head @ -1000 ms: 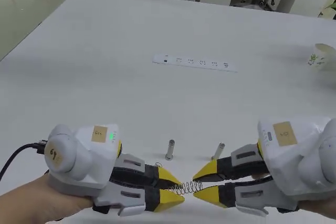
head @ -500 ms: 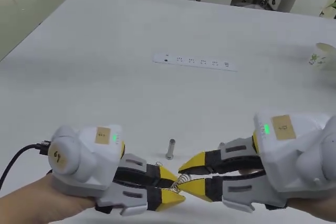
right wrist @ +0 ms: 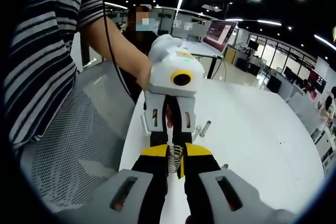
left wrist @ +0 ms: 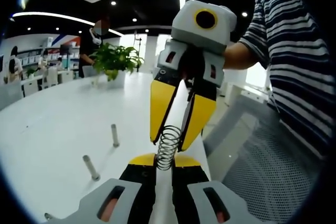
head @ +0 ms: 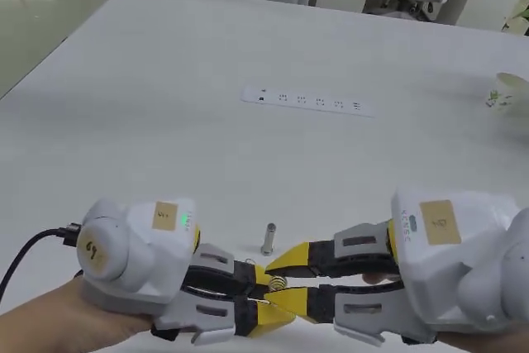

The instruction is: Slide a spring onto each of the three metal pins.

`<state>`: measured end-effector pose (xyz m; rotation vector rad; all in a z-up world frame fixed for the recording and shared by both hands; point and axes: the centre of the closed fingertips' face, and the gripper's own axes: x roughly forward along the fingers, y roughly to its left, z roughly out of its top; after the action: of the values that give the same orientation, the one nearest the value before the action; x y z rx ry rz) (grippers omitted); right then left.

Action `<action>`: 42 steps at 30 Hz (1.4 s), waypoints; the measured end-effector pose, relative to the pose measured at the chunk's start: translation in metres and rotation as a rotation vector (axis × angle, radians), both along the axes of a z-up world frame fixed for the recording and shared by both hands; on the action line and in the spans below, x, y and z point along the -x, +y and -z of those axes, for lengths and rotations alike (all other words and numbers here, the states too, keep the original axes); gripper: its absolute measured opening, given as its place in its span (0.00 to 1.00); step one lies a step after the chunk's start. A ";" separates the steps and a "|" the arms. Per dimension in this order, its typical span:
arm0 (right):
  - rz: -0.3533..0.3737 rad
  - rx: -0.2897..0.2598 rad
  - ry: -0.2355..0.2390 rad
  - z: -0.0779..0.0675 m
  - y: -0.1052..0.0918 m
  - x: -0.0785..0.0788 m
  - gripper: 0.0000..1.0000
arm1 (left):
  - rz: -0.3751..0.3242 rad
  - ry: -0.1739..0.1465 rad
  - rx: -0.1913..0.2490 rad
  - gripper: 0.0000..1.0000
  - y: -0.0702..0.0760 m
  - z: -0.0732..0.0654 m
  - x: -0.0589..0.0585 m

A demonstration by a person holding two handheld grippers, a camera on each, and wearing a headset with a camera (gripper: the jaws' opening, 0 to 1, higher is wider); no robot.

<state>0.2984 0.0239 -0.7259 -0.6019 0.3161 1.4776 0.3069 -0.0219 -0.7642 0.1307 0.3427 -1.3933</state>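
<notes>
Head view: left gripper (head: pixel 266 292) and right gripper (head: pixel 282 281) meet tip to tip, held level. Left jaws pinch the spring (head: pixel 278 283); right jaws, apart, straddle its other end.

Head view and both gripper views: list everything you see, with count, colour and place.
table: one, white, under everything
power strip: one, white, mid-table
spring: one, silver, between both tongs' tips
pins: two clear, silver, standing on the table beside the tongs
cup: one, white and green, far right edge; blurred
plant: one, green, far down the table
cable: one, black, behind the left tongs
left tongs: yellow tips, shut on the spring
right tongs: yellow tips, around the spring; grip unclear
striped shirt: one, black and white
</notes>
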 end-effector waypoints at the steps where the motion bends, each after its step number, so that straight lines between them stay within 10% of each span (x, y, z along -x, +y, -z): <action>1: -0.003 -0.001 -0.007 0.000 0.001 0.000 0.07 | -0.001 0.000 -0.001 0.02 0.000 0.000 0.000; 42: 0.014 -0.014 -0.086 -0.007 0.002 -0.010 0.07 | -0.107 0.029 0.008 0.12 0.017 -0.001 -0.012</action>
<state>0.3086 0.0260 -0.7190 -0.6488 0.2428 1.4352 0.3186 -0.0052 -0.7628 0.0840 0.3634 -1.2918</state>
